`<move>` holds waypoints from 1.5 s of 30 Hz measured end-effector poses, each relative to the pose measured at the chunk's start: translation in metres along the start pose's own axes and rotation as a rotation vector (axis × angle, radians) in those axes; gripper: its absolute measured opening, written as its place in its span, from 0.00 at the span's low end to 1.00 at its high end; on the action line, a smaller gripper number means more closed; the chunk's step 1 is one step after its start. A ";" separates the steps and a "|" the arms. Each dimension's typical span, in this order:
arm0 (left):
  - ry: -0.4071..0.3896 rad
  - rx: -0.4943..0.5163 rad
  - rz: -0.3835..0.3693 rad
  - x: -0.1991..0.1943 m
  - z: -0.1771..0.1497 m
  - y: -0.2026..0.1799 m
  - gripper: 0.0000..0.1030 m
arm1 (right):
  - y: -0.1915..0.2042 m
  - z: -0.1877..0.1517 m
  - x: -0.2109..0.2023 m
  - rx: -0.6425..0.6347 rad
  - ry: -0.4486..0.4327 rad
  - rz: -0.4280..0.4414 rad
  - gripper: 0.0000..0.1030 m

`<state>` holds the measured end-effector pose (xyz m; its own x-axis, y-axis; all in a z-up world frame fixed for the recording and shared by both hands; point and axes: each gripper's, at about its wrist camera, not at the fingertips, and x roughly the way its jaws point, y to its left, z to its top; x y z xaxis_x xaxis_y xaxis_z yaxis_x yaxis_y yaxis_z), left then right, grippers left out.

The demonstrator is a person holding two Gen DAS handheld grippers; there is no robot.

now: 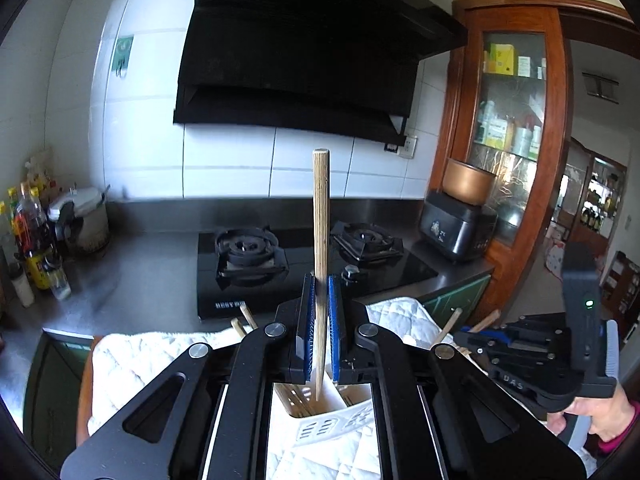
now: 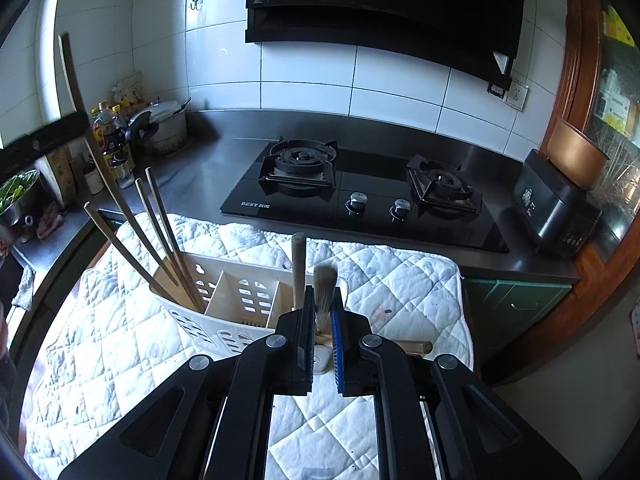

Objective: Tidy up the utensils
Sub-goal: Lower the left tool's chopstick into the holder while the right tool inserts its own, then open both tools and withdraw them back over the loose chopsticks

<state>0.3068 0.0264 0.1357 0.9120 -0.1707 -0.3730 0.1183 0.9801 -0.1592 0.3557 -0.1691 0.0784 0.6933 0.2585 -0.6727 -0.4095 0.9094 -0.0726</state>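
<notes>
Left gripper (image 1: 320, 320) pinches a chopstick (image 1: 321, 216), tip over the white holder (image 1: 320, 420) at 6 o'clock; right gripper (image 2: 320, 328) pinches another chopstick (image 2: 323, 292); next: lower both & let go, I think.

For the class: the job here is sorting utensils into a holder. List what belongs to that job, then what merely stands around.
Part of the job:
- white slotted holder
- chopstick in the left gripper
- chopstick in the right gripper
- chopsticks already in the holder
- quilted cloth

Standing around:
- gas hob
- black cooker
- sauce bottles
- pressure pot
</notes>
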 end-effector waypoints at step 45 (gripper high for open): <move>0.096 -0.015 -0.091 -0.083 -0.103 -0.007 0.09 | 0.072 -0.213 -0.057 0.027 0.019 0.142 0.31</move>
<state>0.1903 0.0232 0.0739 0.8559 -0.2680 -0.4422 0.1921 0.9588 -0.2094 0.1609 -0.1876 -0.0453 0.6180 0.3794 -0.6886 -0.4867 0.8725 0.0439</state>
